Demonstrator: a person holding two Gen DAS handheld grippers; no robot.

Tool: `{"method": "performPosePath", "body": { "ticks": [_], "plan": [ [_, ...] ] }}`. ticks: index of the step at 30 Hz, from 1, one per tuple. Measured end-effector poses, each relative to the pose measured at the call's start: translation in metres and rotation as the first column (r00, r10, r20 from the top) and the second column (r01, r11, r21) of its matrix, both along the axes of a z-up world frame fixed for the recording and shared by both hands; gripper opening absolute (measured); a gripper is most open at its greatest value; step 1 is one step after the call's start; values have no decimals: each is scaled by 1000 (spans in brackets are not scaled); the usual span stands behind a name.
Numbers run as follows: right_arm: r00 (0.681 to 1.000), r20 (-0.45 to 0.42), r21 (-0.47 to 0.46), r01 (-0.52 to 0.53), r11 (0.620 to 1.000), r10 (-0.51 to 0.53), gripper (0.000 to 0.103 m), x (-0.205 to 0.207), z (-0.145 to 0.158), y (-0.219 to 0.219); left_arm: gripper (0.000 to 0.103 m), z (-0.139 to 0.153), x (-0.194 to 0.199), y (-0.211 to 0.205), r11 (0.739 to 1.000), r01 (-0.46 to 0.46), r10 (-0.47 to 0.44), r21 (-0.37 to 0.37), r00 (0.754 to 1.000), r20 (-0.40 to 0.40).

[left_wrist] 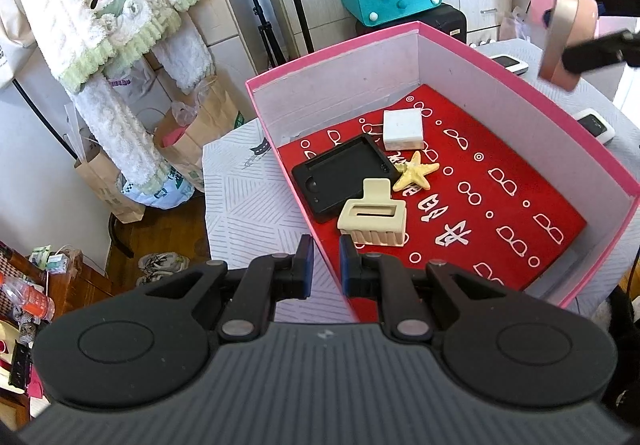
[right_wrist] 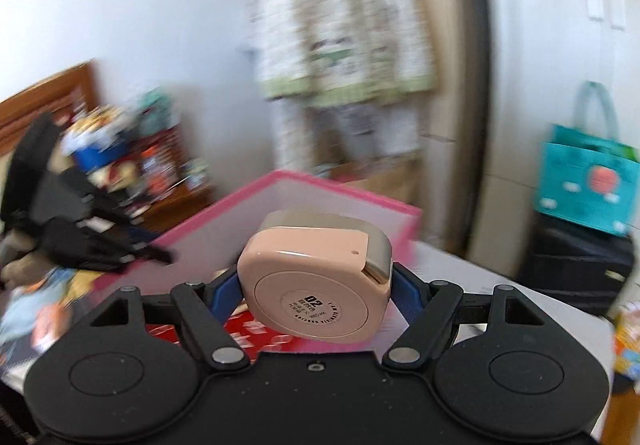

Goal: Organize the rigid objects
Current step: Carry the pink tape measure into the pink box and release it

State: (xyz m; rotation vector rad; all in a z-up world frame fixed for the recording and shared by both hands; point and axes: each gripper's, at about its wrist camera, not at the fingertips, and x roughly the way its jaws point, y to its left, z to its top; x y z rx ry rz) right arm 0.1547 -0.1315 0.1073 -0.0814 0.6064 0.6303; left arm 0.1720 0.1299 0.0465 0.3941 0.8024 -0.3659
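Your right tool pinches the pink case above the pink box, ready to drop in. Your left tool, pressed together on the box's near wall, steadies it.

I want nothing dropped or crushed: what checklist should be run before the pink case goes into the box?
1. Right gripper jaws clamp the pink case on both sides: ok.
2. Pink box top open: ok.
3. Bare red floor free for the case: ok.
4. Hair clip, starfish, black case, white block clear of that spot: ok.
5. Left gripper steadying the box: cannot tell.
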Motion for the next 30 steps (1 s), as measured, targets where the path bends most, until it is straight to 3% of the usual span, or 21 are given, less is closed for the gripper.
{"method": "performPosePath", "body": {
  "ticks": [6, 11, 15, 18, 20, 24, 30],
  "plan": [
    [978, -131, -150, -180, 972, 160, 80, 21, -11, 55, 13, 0, -1, -5, 1000, 6, -6, 9, 1000, 1],
    [939, -258, -321, -307, 896, 229, 80, 40, -29, 90, 13, 0, 0, -4, 1000, 8, -8, 0, 1000, -1],
    [887, -383, -370, -403, 837, 258, 80, 56, -39, 106, 13, 1, 0, -3, 1000, 12, -12, -9, 1000, -6],
    [829, -493, -370, -475, 798, 264, 81, 63, -49, 111, 13, 1, 0, -3, 1000, 16, -16, -11, 1000, -7],
    [829, -498, -433, -492, 756, 254, 81, 65, -52, 120, 13, 1, 1, -2, 1000, 16, -16, -17, 1000, -8],
    [807, -545, -427, -502, 752, 229, 80, 77, -60, 131, 13, 1, 1, 1, 999, 10, -11, -32, 1000, -17],
    [790, -577, -485, -535, 692, 206, 79, 80, -83, 148, 13, 3, 1, 2, 999, 7, -8, -43, 1000, -19]
  ]
}}
